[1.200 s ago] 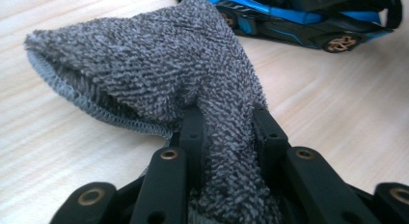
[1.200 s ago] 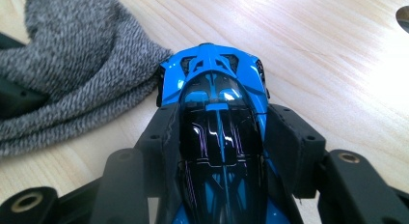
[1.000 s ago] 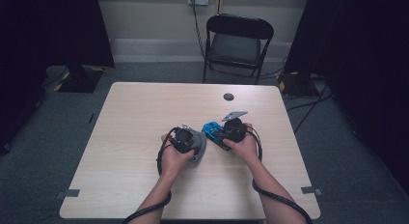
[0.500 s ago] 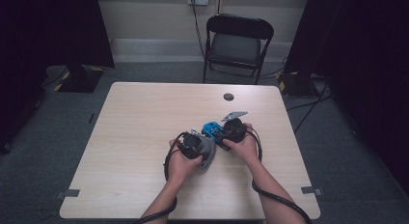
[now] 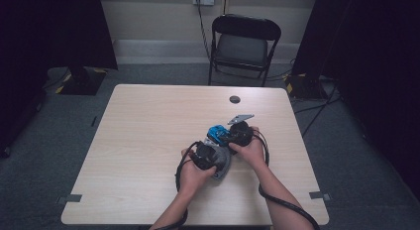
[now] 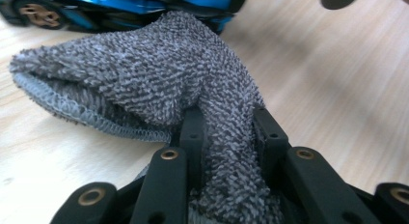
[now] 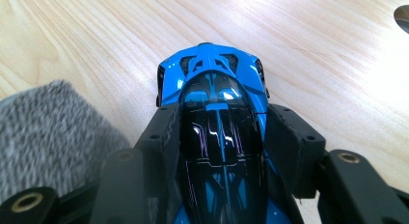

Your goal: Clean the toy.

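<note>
A blue and black toy car (image 7: 214, 93) rests on the wooden table (image 5: 148, 131), and my right gripper (image 7: 217, 120) is shut on its sides, nose pointing away. In the high view the toy car (image 5: 216, 133) shows just left of the right gripper (image 5: 233, 136). A grey terry cloth (image 6: 159, 84) is pinched between the jaws of my left gripper (image 6: 229, 132) and its loose end droops onto the table right beside the car's flank (image 6: 120, 4). From above, the left gripper (image 5: 205, 153) and the cloth (image 5: 223, 163) sit close in front of the car.
A small round dark hole or cap (image 5: 235, 99) lies in the table's far part. A black folding chair (image 5: 242, 46) stands behind the table. Tape marks (image 5: 69, 198) sit near the front corners.
My left hand has carried the cloth rightward across the table, closer to the car. The right hand and the car have stayed put.
</note>
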The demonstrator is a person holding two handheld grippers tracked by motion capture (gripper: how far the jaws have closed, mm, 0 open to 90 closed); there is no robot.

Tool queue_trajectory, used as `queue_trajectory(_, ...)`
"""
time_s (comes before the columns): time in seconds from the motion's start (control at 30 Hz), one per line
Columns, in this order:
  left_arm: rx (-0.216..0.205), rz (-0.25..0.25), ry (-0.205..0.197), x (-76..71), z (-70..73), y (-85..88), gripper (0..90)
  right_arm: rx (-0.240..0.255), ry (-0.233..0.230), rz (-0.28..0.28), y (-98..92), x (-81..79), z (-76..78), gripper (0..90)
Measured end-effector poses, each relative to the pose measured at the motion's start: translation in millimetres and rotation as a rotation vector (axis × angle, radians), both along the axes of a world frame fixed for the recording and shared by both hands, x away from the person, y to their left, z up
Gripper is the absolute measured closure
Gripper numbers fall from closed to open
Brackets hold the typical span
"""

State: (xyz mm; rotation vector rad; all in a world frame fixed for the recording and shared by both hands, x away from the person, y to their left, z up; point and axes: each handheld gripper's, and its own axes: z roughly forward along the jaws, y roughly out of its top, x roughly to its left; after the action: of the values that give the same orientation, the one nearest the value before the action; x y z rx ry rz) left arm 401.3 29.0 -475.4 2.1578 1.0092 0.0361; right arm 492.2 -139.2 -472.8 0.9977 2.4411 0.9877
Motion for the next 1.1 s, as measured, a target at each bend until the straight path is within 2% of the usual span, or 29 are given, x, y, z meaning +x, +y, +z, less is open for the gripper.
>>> queue_trajectory(0.2,-0.036,-0.021,-0.006,-6.5,-0.8,-6.4,71.0,0.001,0.000,0.000,0.0,-0.1,0.0,47.6)
queue_trajectory(0.57,-0.064,-0.060,-0.015,-12.9,-1.0,-11.8,71.0,0.000,0.000,0.000,0.0,0.0,0.0,47.6)
queue_trajectory(0.63,-0.085,-0.076,-0.015,-14.0,-0.7,-12.3,70.9,-0.001,-0.002,-0.001,0.1,-0.3,0.0,47.6)
queue_trajectory(0.77,-0.095,-0.115,-0.006,-17.2,1.2,-14.1,70.8,-0.003,0.001,-0.003,0.5,-0.5,0.3,47.6)
queue_trajectory(0.93,-0.104,-0.141,-0.015,-21.6,2.8,-11.3,70.6,-0.004,0.001,-0.001,0.5,-0.2,0.3,47.6)
queue_trajectory(1.1,-0.114,-0.161,-0.038,-25.3,11.7,-5.2,70.6,-0.005,0.001,-0.001,0.7,-0.3,0.4,47.6)
